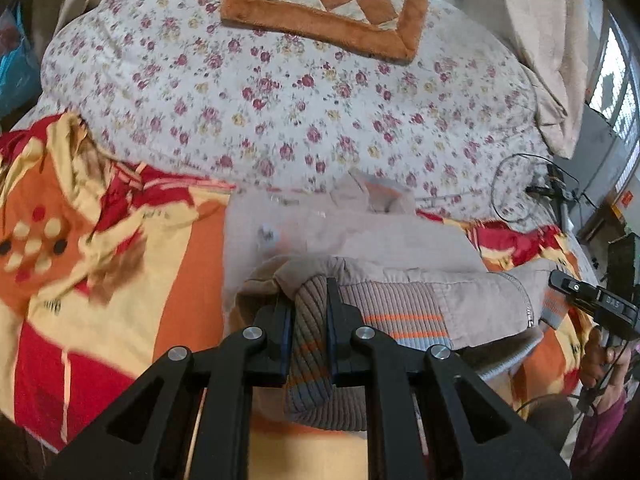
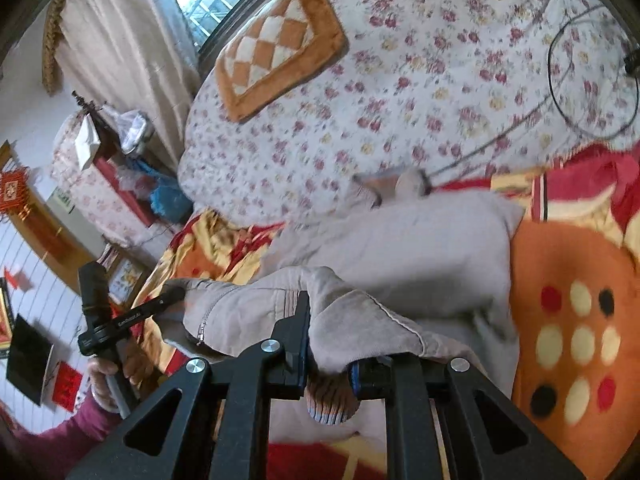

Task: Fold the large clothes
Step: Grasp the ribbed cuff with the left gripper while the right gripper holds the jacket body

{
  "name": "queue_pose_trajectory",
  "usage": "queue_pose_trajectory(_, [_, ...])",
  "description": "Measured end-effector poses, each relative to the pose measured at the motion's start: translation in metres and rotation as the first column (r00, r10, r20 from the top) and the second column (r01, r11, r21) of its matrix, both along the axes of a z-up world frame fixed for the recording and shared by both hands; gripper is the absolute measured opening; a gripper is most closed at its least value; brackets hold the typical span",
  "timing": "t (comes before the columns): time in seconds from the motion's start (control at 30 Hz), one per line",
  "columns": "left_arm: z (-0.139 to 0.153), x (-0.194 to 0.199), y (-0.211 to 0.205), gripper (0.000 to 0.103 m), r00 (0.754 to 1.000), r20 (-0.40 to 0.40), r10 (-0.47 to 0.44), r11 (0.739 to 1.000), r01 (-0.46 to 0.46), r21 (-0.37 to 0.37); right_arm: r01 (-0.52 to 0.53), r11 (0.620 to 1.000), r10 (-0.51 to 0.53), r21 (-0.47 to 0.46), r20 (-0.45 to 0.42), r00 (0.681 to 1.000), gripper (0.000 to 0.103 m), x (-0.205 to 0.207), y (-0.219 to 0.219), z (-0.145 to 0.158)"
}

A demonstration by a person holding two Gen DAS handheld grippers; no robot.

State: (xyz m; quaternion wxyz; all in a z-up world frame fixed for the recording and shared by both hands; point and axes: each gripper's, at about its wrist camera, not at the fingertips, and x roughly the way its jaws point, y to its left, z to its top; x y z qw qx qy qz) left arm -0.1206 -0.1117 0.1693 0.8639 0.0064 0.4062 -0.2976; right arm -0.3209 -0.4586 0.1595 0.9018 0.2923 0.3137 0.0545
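A beige zip jacket (image 1: pixel 360 232) lies on an orange, red and yellow sheet (image 1: pixel 120 280), its collar toward the floral quilt. My left gripper (image 1: pixel 308 292) is shut on the jacket's ribbed hem (image 1: pixel 312 344), striped orange and blue, and holds it lifted over the body. At the right edge of that view, the right gripper (image 1: pixel 560 280) grips the hem's other corner. In the right wrist view, my right gripper (image 2: pixel 334 320) is shut on the jacket (image 2: pixel 420 248); fabric drapes over one finger. The left gripper (image 2: pixel 176 294) shows at the left, holding the zip edge.
A folded floral quilt (image 1: pixel 280 100) fills the far half of the bed, with a brown checkered cushion (image 1: pixel 332 4) on top. A black cable (image 2: pixel 580 80) loops over the quilt. Curtains (image 2: pixel 120 40) and a window stand beyond. A hand (image 2: pixel 120 368) in a purple sleeve holds the left gripper.
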Motion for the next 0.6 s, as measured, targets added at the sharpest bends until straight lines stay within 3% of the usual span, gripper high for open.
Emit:
queue_pose_trajectory(0.2, [-0.017, 0.066, -0.048, 0.011, 1.000, -0.020, 0.019, 0.998, -0.018, 0.056, 0.047, 0.999, -0.048, -0.010, -0.042, 0.998, 0.014, 0.057, -0.033, -0.007])
queue_pose_trajectory(0.43, [-0.065, 0.136, -0.087, 0.014, 0.991, -0.090, 0.095, 0.991, -0.086, 0.100, 0.108, 0.994, -0.109, -0.013, -0.148, 0.983, 0.014, 0.143, -0.070, -0.051])
queue_pose_trajectory(0.5, [-0.076, 0.152, -0.091, 0.024, 0.988, -0.109, 0.112, 0.992, -0.104, 0.079, 0.128, 0.992, -0.127, -0.006, -0.166, 0.978, 0.019, 0.162, -0.081, -0.065])
queue_pose_trajectory(0.53, [-0.079, 0.158, -0.092, 0.030, 0.986, -0.126, 0.108, 0.992, -0.099, 0.074, 0.146, 0.989, -0.148, -0.022, -0.182, 0.972, 0.026, 0.169, -0.086, -0.071])
queue_pose_trajectory(0.6, [-0.079, 0.162, -0.086, 0.054, 0.984, -0.130, 0.122, 0.991, -0.115, 0.064, 0.190, 0.981, -0.194, -0.035, -0.192, 0.962, 0.041, 0.167, -0.092, -0.071])
